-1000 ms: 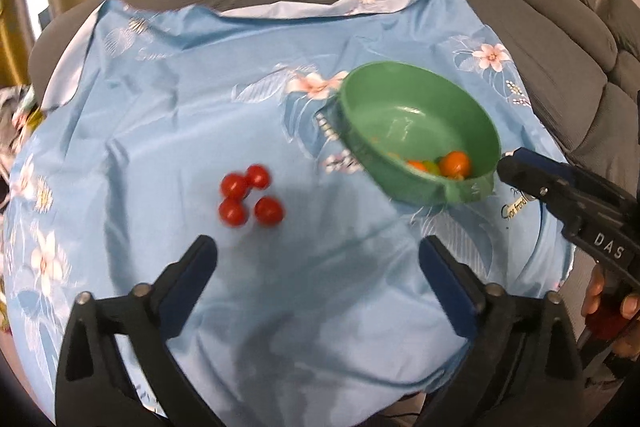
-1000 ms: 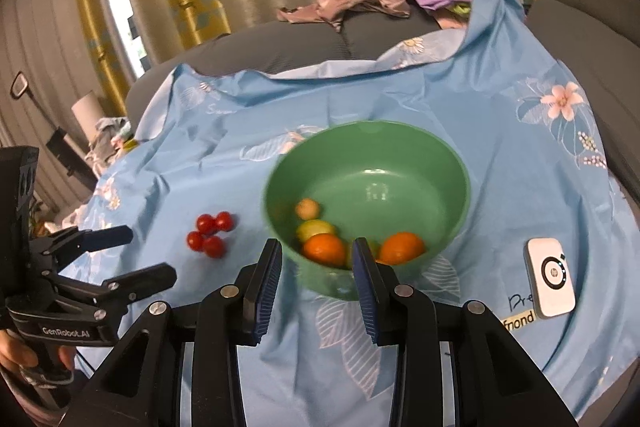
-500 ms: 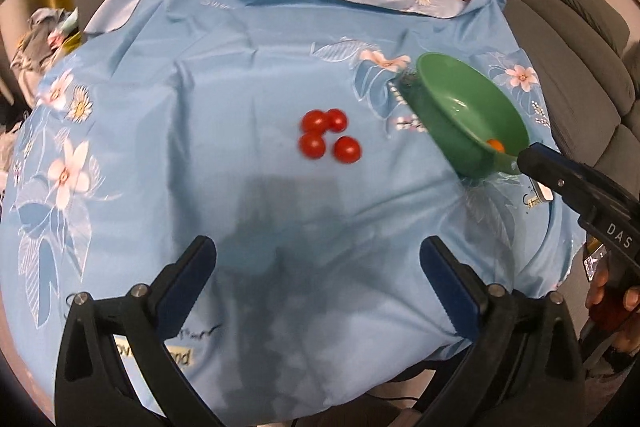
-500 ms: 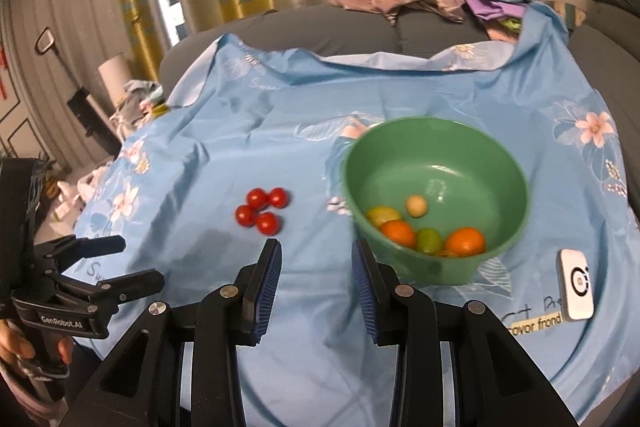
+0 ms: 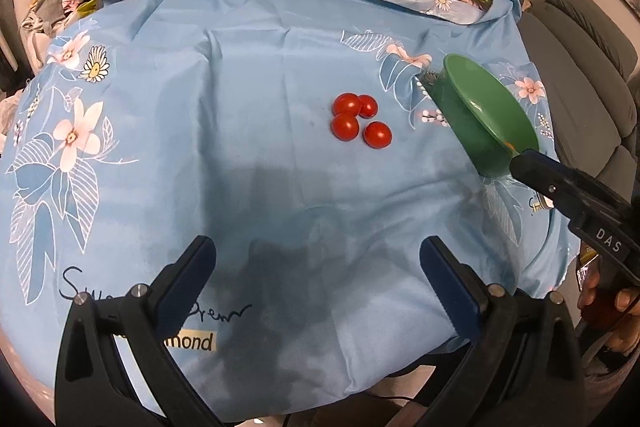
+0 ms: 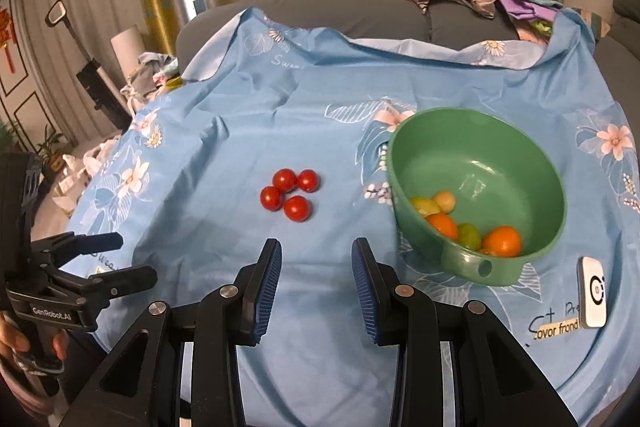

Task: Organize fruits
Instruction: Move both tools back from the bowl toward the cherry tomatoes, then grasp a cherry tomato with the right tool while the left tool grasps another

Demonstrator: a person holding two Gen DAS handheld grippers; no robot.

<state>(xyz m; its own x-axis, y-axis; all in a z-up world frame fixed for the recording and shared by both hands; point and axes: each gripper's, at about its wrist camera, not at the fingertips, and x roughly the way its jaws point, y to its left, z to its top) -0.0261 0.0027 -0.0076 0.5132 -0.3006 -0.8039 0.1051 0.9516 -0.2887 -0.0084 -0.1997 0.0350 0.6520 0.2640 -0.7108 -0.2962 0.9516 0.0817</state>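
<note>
Hovering at the near left edge of the table (image 6: 440,75), left gripper (image 5: 318,269), jaws spread wide, holding nothing. Lying just ahead and slightly right of it, toward the middle of the glossy blue floral tablecloth (image 5: 200,107): four cherry tomatoes (image 5: 360,121), round, smooth, shiny red, bunched tight and touching. Sitting directly beyond the right gripper (image 6: 316,267) too, same cluster (image 6: 290,194), framed between its ribbed blue pads (image 6: 269,287); jaws parted, clamping nothing, hanging at the near edge. Resting further right, near the table's right edge: green bowl (image 6: 476,195), smooth plastic, round, deep, with a small tab handle pointing at the near edge. Nestling inside at its near wall: two oranges (image 6: 502,241), plus small yellowish and green round fruits (image 6: 444,203). Lying at the near right corner, just beside the bowl: small white rounded-rectangle device (image 6: 593,291), flat on the cloth.
</note>
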